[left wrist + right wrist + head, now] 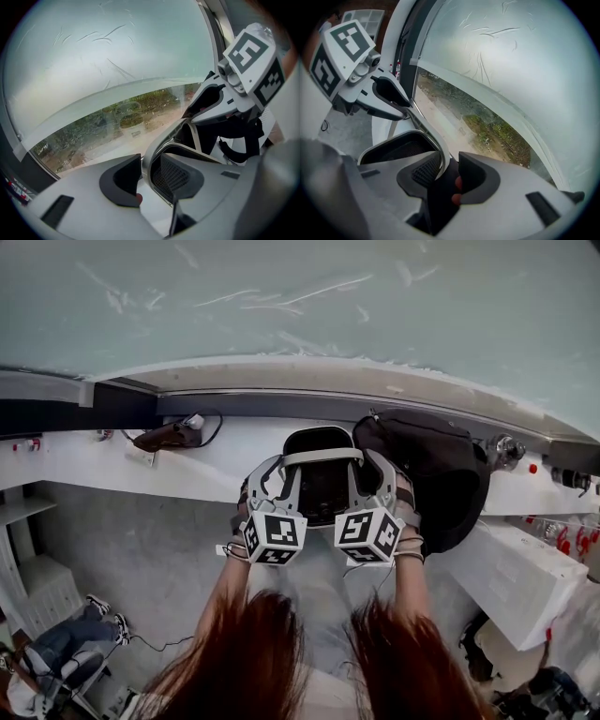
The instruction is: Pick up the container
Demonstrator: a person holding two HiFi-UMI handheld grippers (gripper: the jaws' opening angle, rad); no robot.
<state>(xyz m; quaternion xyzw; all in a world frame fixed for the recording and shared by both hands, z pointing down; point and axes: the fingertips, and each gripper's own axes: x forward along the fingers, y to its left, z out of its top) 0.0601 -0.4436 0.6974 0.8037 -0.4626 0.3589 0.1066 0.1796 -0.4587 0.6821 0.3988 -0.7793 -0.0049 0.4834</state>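
"What does your container (319, 486) look like?"

"It's black inside, with a pale, rounded rim. One inside wall has a net pattern."

"How does it stand?"

"Upright, with its open top facing up at me."

"Where is it?"

"At the edge of the white ledge (187, 470), just beside the black bag (441, 474). I can't tell if it rests there."

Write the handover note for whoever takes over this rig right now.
Left gripper: open, jaws astride the rim of the container, not clamped.
Right gripper: open, astride the rim on the container's other side.
Container: appears to rest on the white ledge under the window, with a black bag to its right.
Done: both grippers placed at the rim.
Left: close both, then lift.
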